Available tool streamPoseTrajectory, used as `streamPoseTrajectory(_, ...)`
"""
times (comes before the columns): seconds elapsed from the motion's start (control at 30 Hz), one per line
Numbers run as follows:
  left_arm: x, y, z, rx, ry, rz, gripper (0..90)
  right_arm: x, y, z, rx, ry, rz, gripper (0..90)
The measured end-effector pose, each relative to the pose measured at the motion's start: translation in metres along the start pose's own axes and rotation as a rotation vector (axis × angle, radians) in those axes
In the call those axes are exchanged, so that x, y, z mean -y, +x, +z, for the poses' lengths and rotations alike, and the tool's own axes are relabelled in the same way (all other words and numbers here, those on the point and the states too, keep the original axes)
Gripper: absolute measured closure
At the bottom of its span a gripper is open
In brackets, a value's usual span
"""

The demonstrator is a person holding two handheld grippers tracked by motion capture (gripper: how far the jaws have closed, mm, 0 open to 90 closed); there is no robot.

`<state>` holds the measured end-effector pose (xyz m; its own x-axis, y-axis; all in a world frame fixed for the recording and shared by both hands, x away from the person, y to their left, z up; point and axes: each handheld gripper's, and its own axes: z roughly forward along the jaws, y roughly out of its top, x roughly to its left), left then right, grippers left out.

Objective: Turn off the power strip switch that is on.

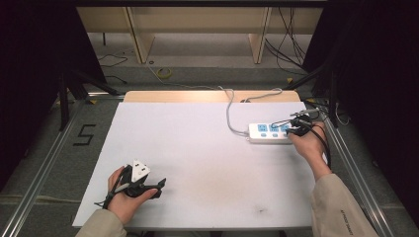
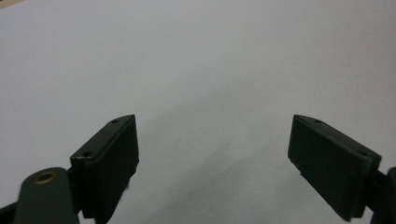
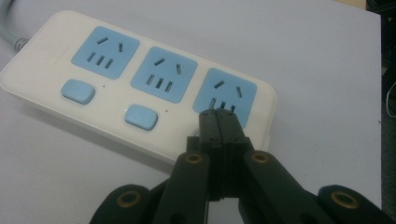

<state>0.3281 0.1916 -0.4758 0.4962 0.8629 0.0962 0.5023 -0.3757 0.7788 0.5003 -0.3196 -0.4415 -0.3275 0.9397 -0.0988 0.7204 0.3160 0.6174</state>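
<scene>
A white power strip (image 1: 267, 132) (image 3: 46, 60) with three blue sockets and blue push switches lies at the right of the white table (image 1: 197, 148). My right gripper (image 1: 292, 130) (image 3: 218, 115) is shut, nothing visible between its jaws. Its tips rest over the strip's front edge below the rightmost socket (image 3: 226, 91), hiding that spot. Two switches (image 3: 78, 91) show to their left. My left gripper (image 1: 161, 185) (image 2: 212, 140) is held in a hand near the table's front left, jaws wide open and empty above the bare table (image 2: 187, 56).
The strip's grey cable (image 1: 229, 111) runs off the table's far edge. Aluminium rails (image 1: 346, 153) flank the table on both sides. Loose black cables (image 1: 321, 106) lie at the far right corner. A "5" mark (image 1: 84, 134) is on the floor at left.
</scene>
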Motion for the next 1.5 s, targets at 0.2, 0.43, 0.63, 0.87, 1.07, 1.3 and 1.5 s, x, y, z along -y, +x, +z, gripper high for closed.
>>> streamPoseTrajectory(0.2,0.0000,0.0000,0.0000,-0.001,0.000,0.000,16.1,-0.0030,0.0016,0.0015,0.001,0.008,-0.004,90.0)
streamPoseTrajectory(0.43,-0.0001,0.0002,-0.0001,-0.001,0.000,0.000,16.1,-0.0039,0.0026,0.0048,0.002,0.030,-0.005,90.0)
streamPoseTrajectory(0.63,-0.0001,0.0001,0.0000,-0.001,0.000,0.000,16.0,-0.0038,0.0036,0.0057,0.006,0.034,-0.005,90.0)
streamPoseTrajectory(0.87,-0.0005,-0.0005,-0.0005,0.001,-0.001,0.004,16.1,-0.0048,0.0044,0.0064,0.016,0.042,-0.015,90.0)
streamPoseTrajectory(1.07,-0.0005,-0.0006,-0.0003,0.003,0.000,0.005,16.1,-0.0057,0.0056,0.0064,0.014,0.052,-0.003,90.0)
streamPoseTrajectory(1.3,-0.0004,-0.0006,-0.0005,0.002,-0.001,0.003,16.1,-0.0067,0.0074,0.0078,0.038,0.050,-0.003,90.0)
streamPoseTrajectory(1.5,-0.0005,-0.0007,-0.0003,0.004,-0.001,0.005,16.1,-0.0059,0.0049,0.0078,0.026,0.045,0.016,90.0)
